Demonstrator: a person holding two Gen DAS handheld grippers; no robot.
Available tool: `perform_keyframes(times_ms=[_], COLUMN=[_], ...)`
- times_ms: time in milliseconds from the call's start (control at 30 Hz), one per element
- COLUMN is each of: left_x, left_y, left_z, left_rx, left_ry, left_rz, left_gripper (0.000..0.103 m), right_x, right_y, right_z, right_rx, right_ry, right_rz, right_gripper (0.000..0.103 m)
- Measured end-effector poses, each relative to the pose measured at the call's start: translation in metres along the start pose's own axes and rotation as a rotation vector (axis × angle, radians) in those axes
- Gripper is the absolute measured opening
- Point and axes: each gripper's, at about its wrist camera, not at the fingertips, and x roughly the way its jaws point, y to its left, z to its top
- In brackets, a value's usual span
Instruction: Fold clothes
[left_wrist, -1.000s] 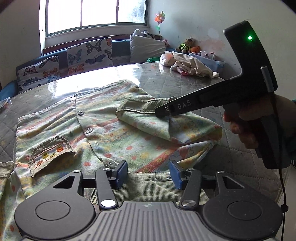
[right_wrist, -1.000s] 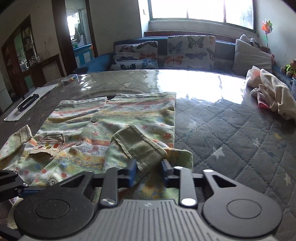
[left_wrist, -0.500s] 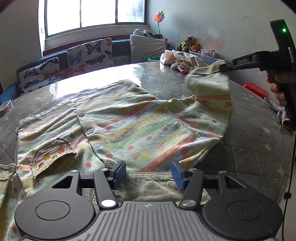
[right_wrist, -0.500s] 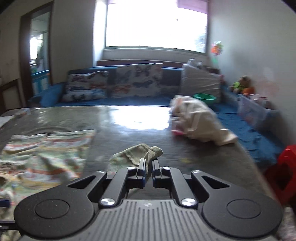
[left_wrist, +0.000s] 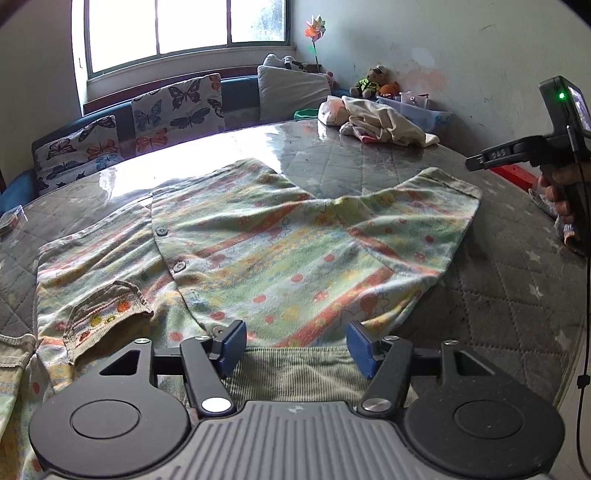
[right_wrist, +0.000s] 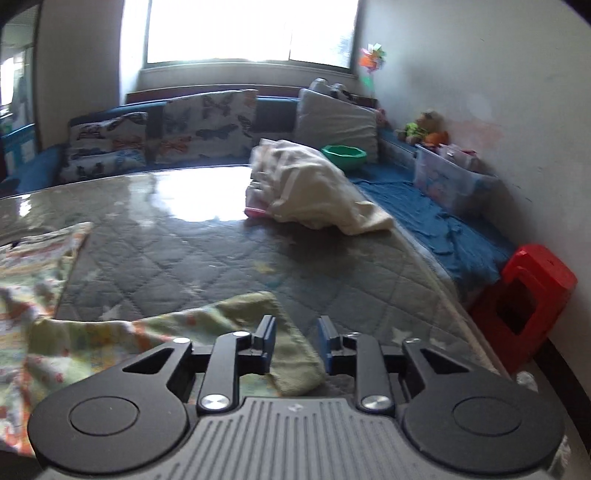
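One wide quilted table (left_wrist: 369, 162) under a glossy clear cover fills both views, and the patterned shirt (left_wrist: 280, 251) lies spread across its near half, front side up with its button placket running down the middle. Its right sleeve (left_wrist: 417, 218) is laid out flat toward the table's right edge, the cuff (right_wrist: 291, 354) resting on the quilting. A ribbed green hem band (left_wrist: 291, 369) sits at the bottom of the left wrist view, directly below the left gripper (left_wrist: 293, 343), whose blue pads stand wide apart with nothing between them. A small pocket (left_wrist: 107, 310) shows on the shirt's left panel.

At the far right corner of the table a loose pile of pale clothes (left_wrist: 380, 120) lies well apart from the shirt. The right gripper (right_wrist: 295, 341) hovers just over the sleeve cuff, its jaws parted and not pinching the cloth; in the left wrist view it appears off the table's right side, clear of the sleeve. A red stool (right_wrist: 524, 295) stands beside the table.
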Motion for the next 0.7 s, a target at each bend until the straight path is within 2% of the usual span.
perform_keyframes(times_ms=[133,267,367,467,700], left_x=[-0.003,0.008,0.022,0.030,0.025], left_y=[-0.012,-0.030,-0.038,-0.045,-0.057], left_z=[0.012,0.020,0.019,0.014,0.006], left_rx=[0.023,0.066,0.068,0.073,0.082], left_ry=[-0.024,-0.026,0.005,0.030,0.022], left_rz=[-0.039,-0.088,-0.123,-0.162,-0.266], left_gripper=[0.066,0.066,0.066,0.068,0.070], right_x=[0.013,0.029,0.036,0.039,0.038], right_y=[0.028,0.047,0.048,0.037,0.020], right_z=[0.006,0.005,0.000,-0.003,-0.009], right_rx=[-0.035,-0.059,-0.049,-0.015,0.010], right_ry=[0.023,0.055,0.082,0.094,0.106], right_rz=[0.110,0.146,0.139,0.134,0.104], right_gripper=[0.037,0.039,0.040,0.048,0.048])
